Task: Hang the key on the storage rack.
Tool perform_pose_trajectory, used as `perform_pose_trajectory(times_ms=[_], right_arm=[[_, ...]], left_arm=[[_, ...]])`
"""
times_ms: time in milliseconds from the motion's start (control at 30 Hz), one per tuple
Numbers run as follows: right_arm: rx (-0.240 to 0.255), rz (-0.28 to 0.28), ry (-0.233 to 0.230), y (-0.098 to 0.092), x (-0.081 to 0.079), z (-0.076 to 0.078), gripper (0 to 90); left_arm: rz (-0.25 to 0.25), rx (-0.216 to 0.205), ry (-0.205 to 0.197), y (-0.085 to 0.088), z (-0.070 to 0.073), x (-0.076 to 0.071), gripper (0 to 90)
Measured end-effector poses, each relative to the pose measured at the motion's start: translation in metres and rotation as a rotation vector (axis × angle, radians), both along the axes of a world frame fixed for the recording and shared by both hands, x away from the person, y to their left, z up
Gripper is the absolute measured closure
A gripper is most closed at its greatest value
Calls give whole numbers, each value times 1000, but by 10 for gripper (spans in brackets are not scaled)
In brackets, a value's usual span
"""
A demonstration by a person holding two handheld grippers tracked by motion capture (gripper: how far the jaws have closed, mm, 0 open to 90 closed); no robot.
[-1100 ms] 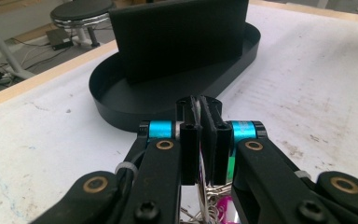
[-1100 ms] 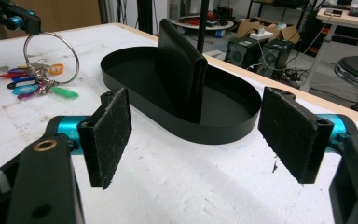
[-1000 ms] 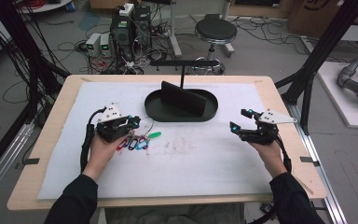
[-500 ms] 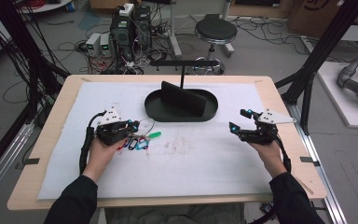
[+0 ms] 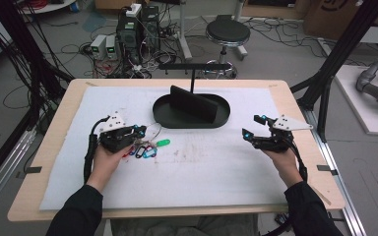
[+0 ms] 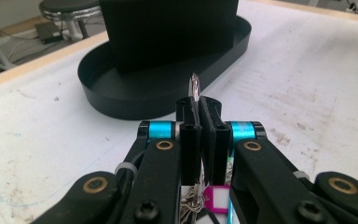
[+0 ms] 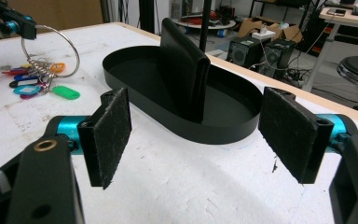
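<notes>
A metal key ring carries several coloured key tags, among them a green tag, and the tags lie on the white mat. My left gripper is shut on the ring, whose thin edge sticks up between the closed pads. From the right gripper view the left gripper holds the ring upright above the tags. My right gripper hovers open at the right, its pads wide apart and empty.
A black oval tray with an upright black block sits at the table's far middle, ahead of both grippers. A black T-shaped stand rises behind it. Off the far edge are a stool and cabled equipment.
The left gripper has edged slightly toward me with the ring; the tags have barely shifted. The right gripper has stayed in place, open.
</notes>
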State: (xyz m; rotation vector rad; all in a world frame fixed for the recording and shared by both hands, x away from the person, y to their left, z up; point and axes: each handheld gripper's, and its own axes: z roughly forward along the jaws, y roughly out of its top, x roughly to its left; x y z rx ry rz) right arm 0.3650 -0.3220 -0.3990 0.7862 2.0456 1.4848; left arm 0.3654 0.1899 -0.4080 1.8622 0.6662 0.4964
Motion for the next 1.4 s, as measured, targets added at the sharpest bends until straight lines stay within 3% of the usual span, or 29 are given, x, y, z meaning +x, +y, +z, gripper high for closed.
perform_pose_trajectory(times_ms=[1000, 1400], right_arm=[[-7, -8, -2, 0, 2, -1, 262], [-5, -7, 6, 1, 2, -1, 262]], left_arm=[[-38, -78, -104, -16, 56, -14, 862], [-37, -65, -143, -27, 87, -5, 863]])
